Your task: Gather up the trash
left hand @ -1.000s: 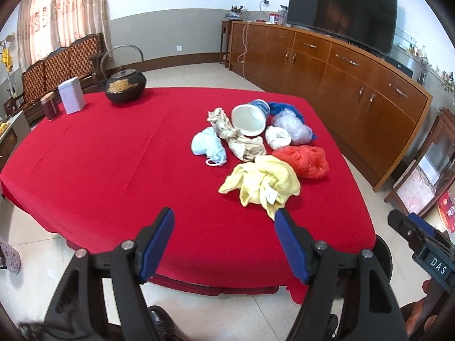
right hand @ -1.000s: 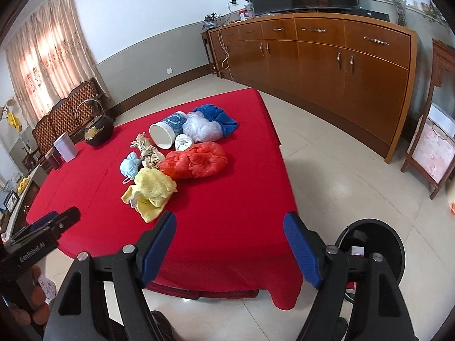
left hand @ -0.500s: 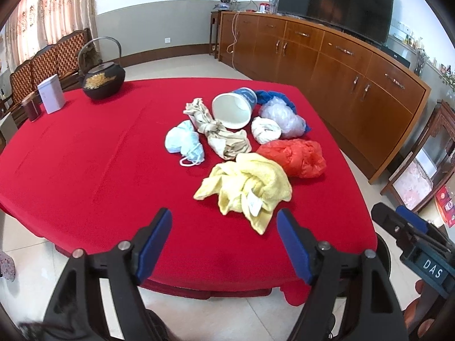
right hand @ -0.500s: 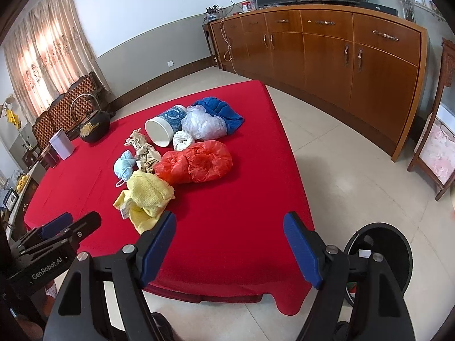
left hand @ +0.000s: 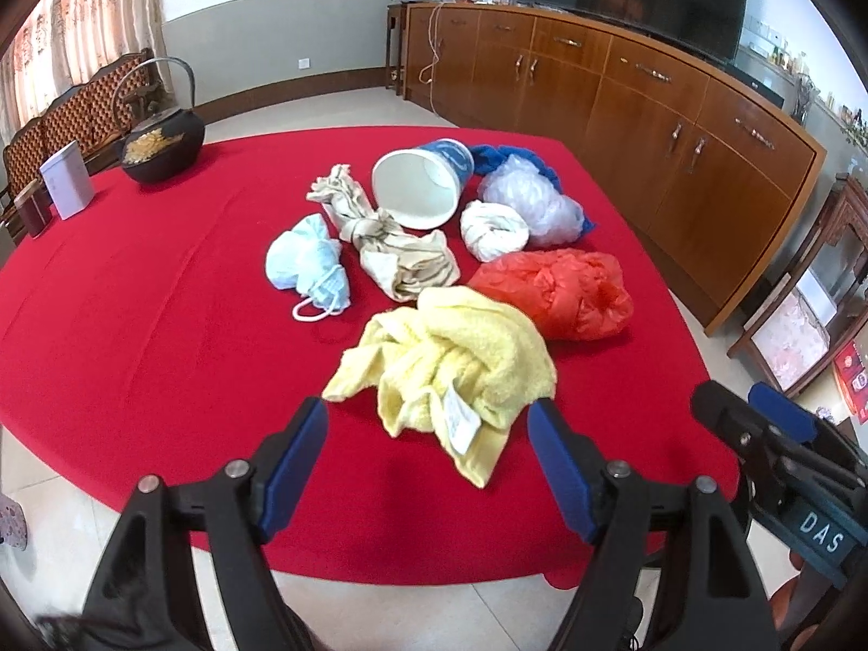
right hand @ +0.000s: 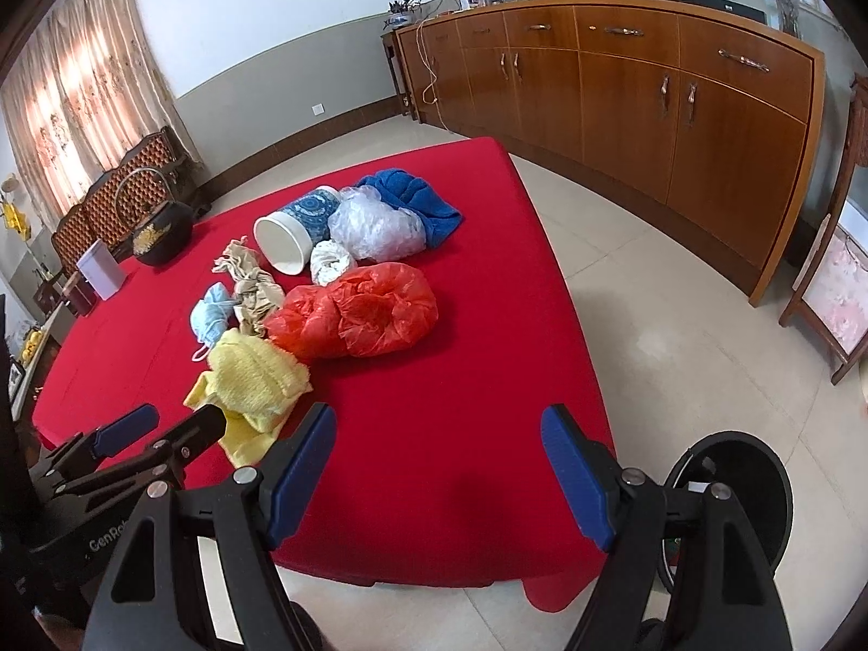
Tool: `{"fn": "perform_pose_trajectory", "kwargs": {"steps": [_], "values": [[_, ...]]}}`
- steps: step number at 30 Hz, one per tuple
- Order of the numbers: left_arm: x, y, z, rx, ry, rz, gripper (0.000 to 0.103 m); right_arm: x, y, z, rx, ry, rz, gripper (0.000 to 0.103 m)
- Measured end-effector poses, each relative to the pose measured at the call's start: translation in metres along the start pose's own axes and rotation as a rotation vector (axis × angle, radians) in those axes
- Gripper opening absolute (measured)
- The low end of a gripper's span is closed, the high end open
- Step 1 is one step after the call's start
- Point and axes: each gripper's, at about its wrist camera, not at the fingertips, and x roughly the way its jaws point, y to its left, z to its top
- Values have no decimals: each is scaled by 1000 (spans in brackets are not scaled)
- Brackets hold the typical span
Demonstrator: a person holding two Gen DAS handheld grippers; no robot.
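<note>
A pile of trash lies on the red table [left hand: 135, 325]: a yellow towel [left hand: 455, 369], a red plastic bag [left hand: 559, 293], a light blue face mask [left hand: 309, 266], a beige knotted cloth [left hand: 390, 244], a tipped white-and-blue paper cup [left hand: 417, 190], a white wad [left hand: 493, 228], a clear plastic bag [left hand: 531, 200] and a blue towel [right hand: 417, 200]. My left gripper [left hand: 428, 461] is open and empty, just short of the yellow towel. My right gripper [right hand: 439, 466] is open and empty over the table's near right edge. A black trash bin [right hand: 732, 488] stands on the floor at lower right.
A black kettle [left hand: 157, 152], a white box [left hand: 68, 179] and a dark tin [left hand: 32, 211] sit at the table's far left. A long wooden sideboard [left hand: 651, 87] with a TV runs along the right wall. Tiled floor [right hand: 678, 298] lies between table and sideboard.
Both grippers have moved forward toward the table; the trash pile looks larger and closer. The left gripper now frames the yellow towel. Both stay open.
</note>
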Motion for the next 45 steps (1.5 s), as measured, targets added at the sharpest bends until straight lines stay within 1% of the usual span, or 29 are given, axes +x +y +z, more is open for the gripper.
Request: {"fn": "perform_pose_trajectory", "kwargs": {"steps": [11, 15, 19, 24, 29, 33, 35, 36, 37, 39, 42, 44, 45], "values": [[25, -4, 5, 4, 20, 9, 78, 24, -4, 12, 13, 12, 2, 80], [27, 1, 7, -11, 5, 14, 78, 32, -1, 15, 3, 18, 7, 80], [29, 7, 11, -9, -16, 32, 81, 39, 5, 17, -3, 22, 15, 80], [35, 18, 17, -33, -23, 40, 81, 49, 13, 20, -17, 28, 24, 80], [42, 23, 22, -44, -24, 28, 82, 57, 16, 26, -24, 26, 33, 80], [46, 26, 25, -50, -32, -1, 81, 65, 18, 32, -28, 25, 35, 80], [49, 27, 25, -53, -33, -22, 77, 70, 18, 35, -29, 27, 40, 80], [50, 27, 25, -55, -34, -36, 69, 73, 20, 37, -34, 29, 42, 80], [51, 27, 26, -53, -34, -48, 58, 76, 20, 39, -37, 30, 41, 80], [52, 26, 27, -52, -34, -68, 50, 82, 22, 41, -40, 33, 46, 80], [52, 27, 27, -55, -40, -94, 45, 90, 25, 43, -47, 37, 60, 80], [52, 28, 27, -60, -44, -102, 43, 93, 26, 44, -48, 34, 80, 80], [51, 28, 26, -59, -47, -110, 42, 93, 27, 43, -47, 28, 90, 77]]}}
